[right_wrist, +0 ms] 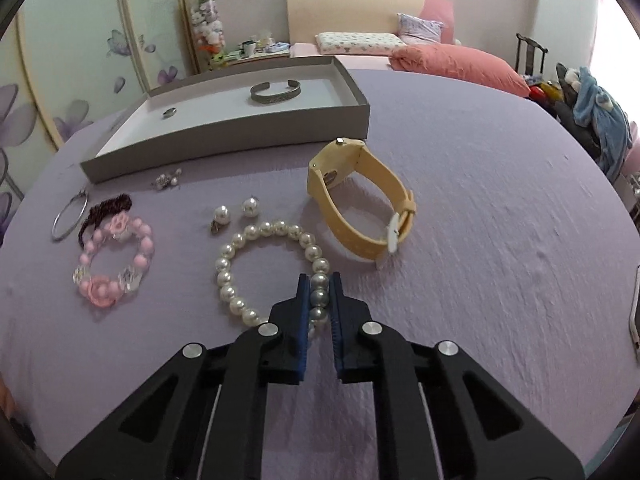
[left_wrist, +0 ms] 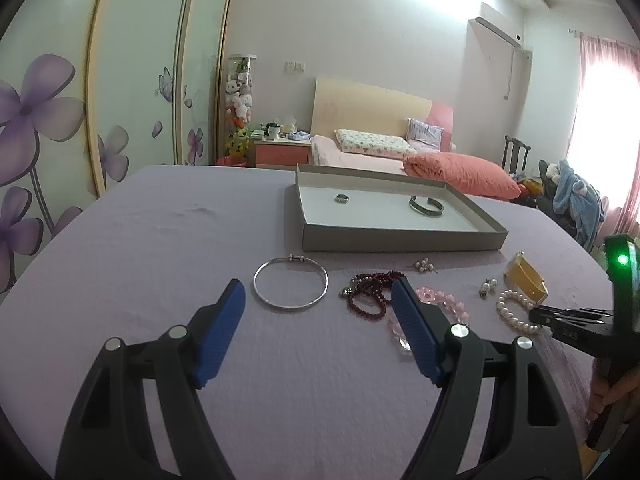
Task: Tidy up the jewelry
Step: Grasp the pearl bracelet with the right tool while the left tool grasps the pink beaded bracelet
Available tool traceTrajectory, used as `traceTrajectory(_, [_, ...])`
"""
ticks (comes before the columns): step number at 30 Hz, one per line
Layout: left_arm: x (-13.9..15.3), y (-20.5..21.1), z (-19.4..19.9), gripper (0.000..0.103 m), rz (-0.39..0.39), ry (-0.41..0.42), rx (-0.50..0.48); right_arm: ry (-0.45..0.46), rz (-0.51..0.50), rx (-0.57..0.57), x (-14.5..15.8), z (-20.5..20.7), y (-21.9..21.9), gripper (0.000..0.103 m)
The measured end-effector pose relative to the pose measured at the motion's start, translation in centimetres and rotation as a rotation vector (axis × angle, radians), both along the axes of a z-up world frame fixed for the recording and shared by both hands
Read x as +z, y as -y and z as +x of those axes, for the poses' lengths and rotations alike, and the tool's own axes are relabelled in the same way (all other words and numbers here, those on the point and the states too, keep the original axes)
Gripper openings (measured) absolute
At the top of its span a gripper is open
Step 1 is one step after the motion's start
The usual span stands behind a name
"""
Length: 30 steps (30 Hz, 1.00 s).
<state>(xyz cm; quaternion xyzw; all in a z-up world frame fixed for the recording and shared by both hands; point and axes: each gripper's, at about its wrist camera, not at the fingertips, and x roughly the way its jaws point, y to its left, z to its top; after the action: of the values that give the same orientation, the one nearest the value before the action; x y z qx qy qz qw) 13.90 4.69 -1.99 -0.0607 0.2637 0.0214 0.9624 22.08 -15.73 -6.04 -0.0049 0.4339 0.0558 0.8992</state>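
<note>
the right claw (right_wrist: 319, 280) is seen nearly closed around the near side of the pearl bracelet (right_wrist: 256, 240), with a few pearls pinched between its blue pads (right_wrist: 303, 304); the bracelet lies flat on the lavender table (right_wrist: 500, 248). the left claw (left_wrist: 318, 292) is held wide apart above the table with nothing between its pads, the silver bangle (left_wrist: 291, 289) lying just ahead of it and the dark red bead bracelet (left_wrist: 370, 294) beside its right pad.

a shallow grey box (right_wrist: 224, 144) with a white inside is set at the far part of the table. inside it a small ring (right_wrist: 169, 112) and an open metal cuff (right_wrist: 276, 93) are laid well apart from each other.

in front of the box, several pieces are spread on the cloth. a yellow watch (right_wrist: 360, 196) with its strap buckled is stood on its side just beyond the pearl bracelet. two pearl earrings (right_wrist: 236, 212) are placed near the far edge of the pearl bracelet. a pink flower bead bracelet (right_wrist: 114, 260) is found to the left, touching the dark red bead bracelet, with the silver bangle further left. a small cluster of earrings (right_wrist: 168, 179) rests close to the front wall of the box.

in the left wrist view, the right claw (left_wrist: 538, 316) is seen at the pearl bracelet (left_wrist: 516, 312).
</note>
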Motion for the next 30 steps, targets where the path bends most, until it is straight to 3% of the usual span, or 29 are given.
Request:
traceTrajectory(7, [-0.3, 2.0, 0.9, 0.074, 0.031, -0.070, -0.078, 0.003, 0.025, -0.006, 0.2, -2.6, 3.0, 0.010])
traceTrajectory(11, [-1.3, 4.6, 2.5, 0.074, 0.076, -0.160, -0.140, 0.006, 0.054, -0.015, 0.2, -3.0, 3.8, 0.010])
traceTrajectory(13, [-2.1, 5.7, 3.5, 0.068, 0.082, -0.212, -0.156, 0.014, 0.051, -0.011, 0.2, -3.1, 3.7, 0.010])
traceTrajectory(15, [-3.0, 6.5, 4.7, 0.055, 0.069, -0.275, -0.167, 0.020, 0.051, -0.003, 0.1, -3.2, 3.5, 0.010])
traceTrajectory(18, [-4.0, 7.3, 6.0, 0.048, 0.053, -0.328, -0.165, 0.027, 0.053, 0.006, 0.2, -3.2, 3.6, 0.010])
traceTrajectory(22, [-4.5, 7.8, 7.1, 0.041, 0.063, -0.358, -0.141, 0.035, 0.052, 0.011, 0.2, -3.4, 3.6, 0.011])
traceTrajectory(27, [-4.6, 8.1, 7.5, 0.017, 0.093, -0.365, -0.123, 0.042, 0.053, 0.013, 0.2, -3.5, 3.6, 0.011])
traceTrajectory(30, [-4.5, 7.6, 7.2, 0.015, 0.081, -0.361, -0.133, 0.043, 0.058, 0.012, 0.2, -3.6, 3.6, 0.011])
